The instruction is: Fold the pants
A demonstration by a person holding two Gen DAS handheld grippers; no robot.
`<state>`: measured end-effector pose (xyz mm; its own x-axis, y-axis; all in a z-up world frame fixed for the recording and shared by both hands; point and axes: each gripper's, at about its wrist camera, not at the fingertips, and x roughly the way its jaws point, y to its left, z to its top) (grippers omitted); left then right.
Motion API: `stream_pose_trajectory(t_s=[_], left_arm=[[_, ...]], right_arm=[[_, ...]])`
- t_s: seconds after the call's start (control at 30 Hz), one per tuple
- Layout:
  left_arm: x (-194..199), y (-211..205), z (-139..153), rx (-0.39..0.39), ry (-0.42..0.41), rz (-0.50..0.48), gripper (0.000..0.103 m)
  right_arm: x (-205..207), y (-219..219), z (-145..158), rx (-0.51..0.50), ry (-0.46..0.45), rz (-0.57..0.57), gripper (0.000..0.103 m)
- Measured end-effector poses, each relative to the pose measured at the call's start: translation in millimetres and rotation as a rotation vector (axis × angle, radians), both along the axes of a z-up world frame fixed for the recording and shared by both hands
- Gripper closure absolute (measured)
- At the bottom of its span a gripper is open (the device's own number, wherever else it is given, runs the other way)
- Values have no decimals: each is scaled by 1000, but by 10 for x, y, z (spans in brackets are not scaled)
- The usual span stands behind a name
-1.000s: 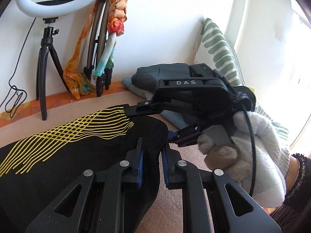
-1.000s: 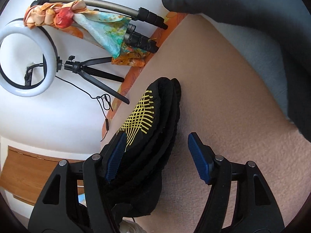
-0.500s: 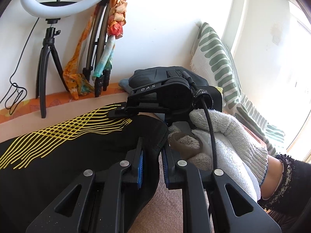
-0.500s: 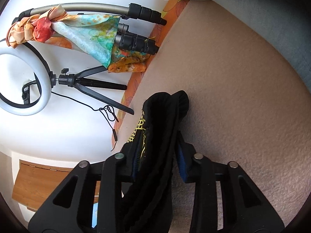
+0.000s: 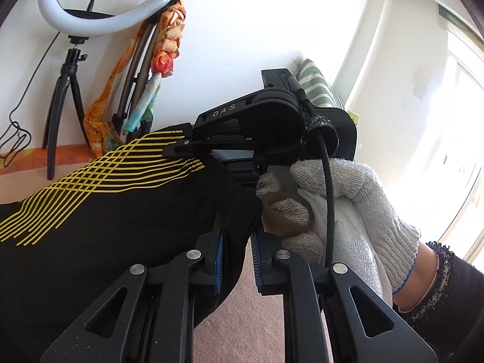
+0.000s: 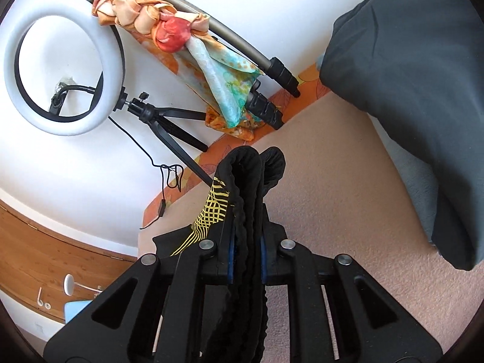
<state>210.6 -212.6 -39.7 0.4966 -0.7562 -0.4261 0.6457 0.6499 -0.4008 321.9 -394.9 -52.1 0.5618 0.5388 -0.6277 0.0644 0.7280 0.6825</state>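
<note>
The black pants (image 5: pixel 115 211) with a yellow line pattern lie over the pinkish bed cover. My left gripper (image 5: pixel 236 245) is shut on the pants' near edge. My right gripper (image 6: pixel 246 251) is shut on the bunched waistband (image 6: pixel 254 169), which stands up between its blue pads. In the left wrist view the right gripper's body (image 5: pixel 266 127) and the gloved hand (image 5: pixel 338 208) holding it sit just beyond my left fingertips, clamped on the far corner of the pants.
A ring light on a tripod (image 6: pixel 60 78) and tripod legs draped with a colourful scarf (image 6: pixel 193 51) stand against the white wall. A folded dark grey garment (image 6: pixel 408 96) lies on the bed at right. A green striped pillow (image 5: pixel 317 84) sits in the corner.
My right gripper has closed on the waistband and lifted it. The pants' edge has risen in both views, and the right gripper now stands higher beside my left one.
</note>
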Motion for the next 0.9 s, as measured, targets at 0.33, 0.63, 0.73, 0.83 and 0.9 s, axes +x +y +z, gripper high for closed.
stream_pose_trajectory(t_s=[0.33, 0.63, 0.73, 0.83, 0.9], left_arm=[[-217, 766, 281, -143, -5, 133, 89], [-318, 1600, 307, -241, -1, 273, 89], [-337, 1864, 233, -272, 14, 319, 89], [-357, 2116, 174, -307, 38, 359, 89], [-367, 2251, 119, -326, 52, 382, 89]], right_arm=[[-81, 757, 571, -84, -73, 82, 90], [-39, 1798, 761, -168, -98, 176, 90], [-24, 2111, 716, -194, -89, 202, 90], [12, 2404, 633, -218, -77, 225, 90], [43, 2596, 571, -227, -67, 241, 90]])
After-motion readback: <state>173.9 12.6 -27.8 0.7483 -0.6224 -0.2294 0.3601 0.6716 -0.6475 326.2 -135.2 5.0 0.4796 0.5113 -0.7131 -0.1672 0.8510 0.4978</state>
